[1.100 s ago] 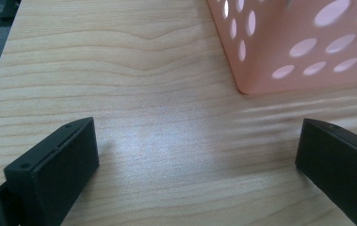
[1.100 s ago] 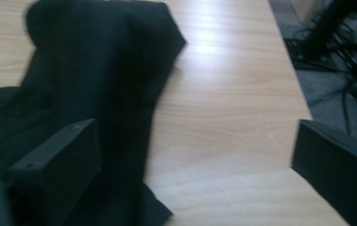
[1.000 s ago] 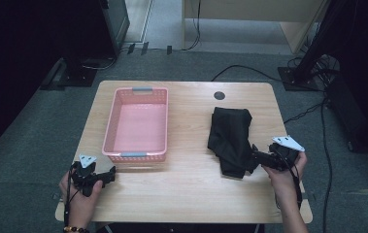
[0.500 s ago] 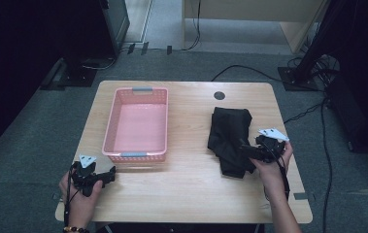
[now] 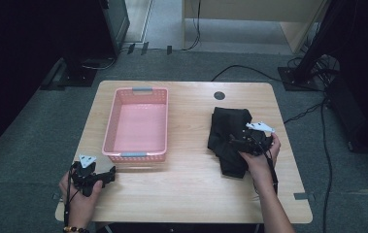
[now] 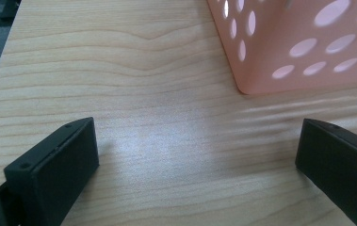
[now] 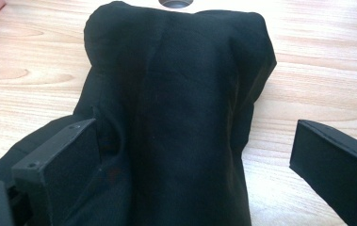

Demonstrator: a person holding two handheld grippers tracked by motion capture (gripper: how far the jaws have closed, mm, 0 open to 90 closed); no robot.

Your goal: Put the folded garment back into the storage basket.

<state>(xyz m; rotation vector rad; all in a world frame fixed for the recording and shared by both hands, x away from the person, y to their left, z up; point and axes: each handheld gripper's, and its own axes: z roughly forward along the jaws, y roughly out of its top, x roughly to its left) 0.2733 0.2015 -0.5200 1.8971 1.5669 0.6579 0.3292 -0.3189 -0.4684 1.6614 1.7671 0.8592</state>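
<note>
High view: black cloth [image 5: 230,138] lying flat on table [image 5: 181,204], right of pink basket [image 5: 135,124], not in yet; right gripper [image 5: 237,142] wide open over cloth, grabbing nothing; left gripper [image 5: 108,175] open, empty, near basket's front corner.

Pink basket [image 5: 138,124] on wood table [image 5: 186,194]; cables [image 5: 240,70] on floor.

Bare table [image 5: 186,160] between pink basket [image 5: 135,124] and black cloth [image 5: 227,138].

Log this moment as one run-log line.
right gripper: open, jaws astride black cloth | left gripper: open over table, near pink basket
</note>
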